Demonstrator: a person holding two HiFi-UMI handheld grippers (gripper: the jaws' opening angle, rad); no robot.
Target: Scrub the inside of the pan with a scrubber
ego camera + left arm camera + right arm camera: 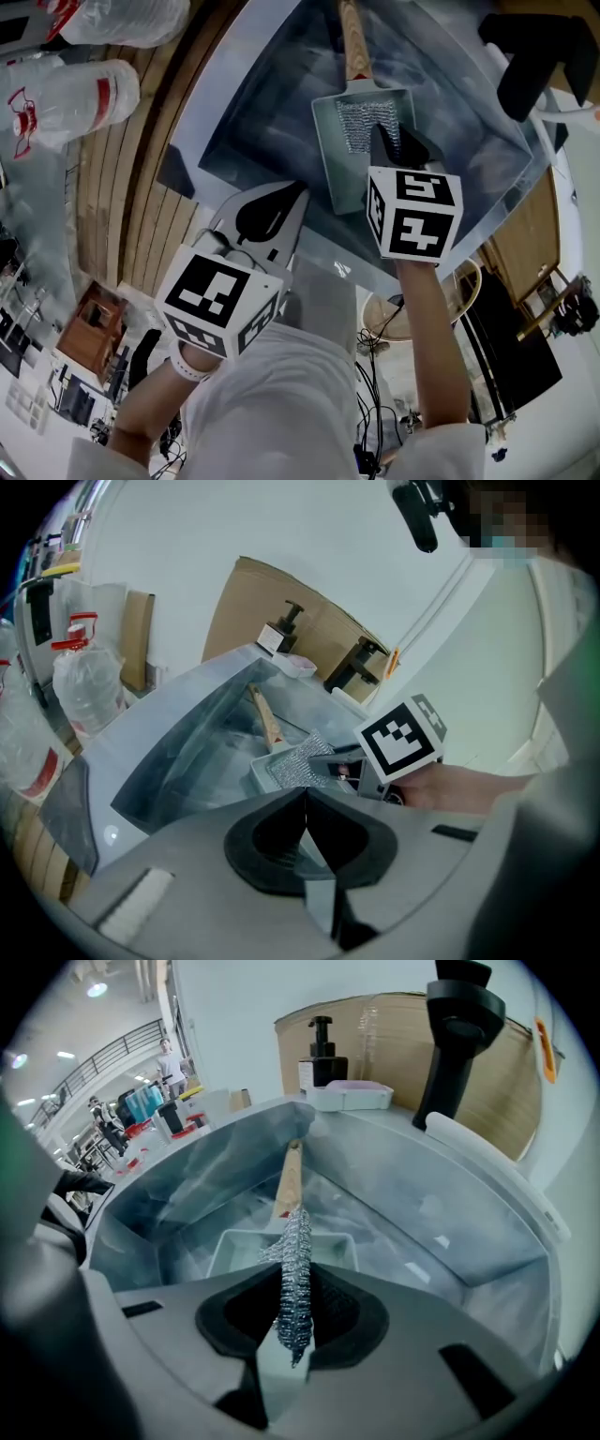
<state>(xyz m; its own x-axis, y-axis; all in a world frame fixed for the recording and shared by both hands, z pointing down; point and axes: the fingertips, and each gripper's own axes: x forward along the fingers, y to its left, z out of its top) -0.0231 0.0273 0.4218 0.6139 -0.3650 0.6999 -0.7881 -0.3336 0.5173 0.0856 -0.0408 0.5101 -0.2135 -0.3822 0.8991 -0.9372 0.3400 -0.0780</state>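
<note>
Right claw (392, 142) is out front on a stretched arm, pinching the scrubber (359, 124) tight, while the left claw (281, 202) hangs close to the body, jaws pressed together on nothing.

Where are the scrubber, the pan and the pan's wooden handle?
scrubber (296, 1269): right gripper view, metal mesh pinched between the jaws.
pan (339, 183): head view, bare floor of the pan.
wooden handle (352, 42): head view, middle of the shaft.

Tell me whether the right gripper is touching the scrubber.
Touching. The right gripper view shows the jaws of the right gripper shut on the metal scrubber, which sticks out between them above the pan.
</note>
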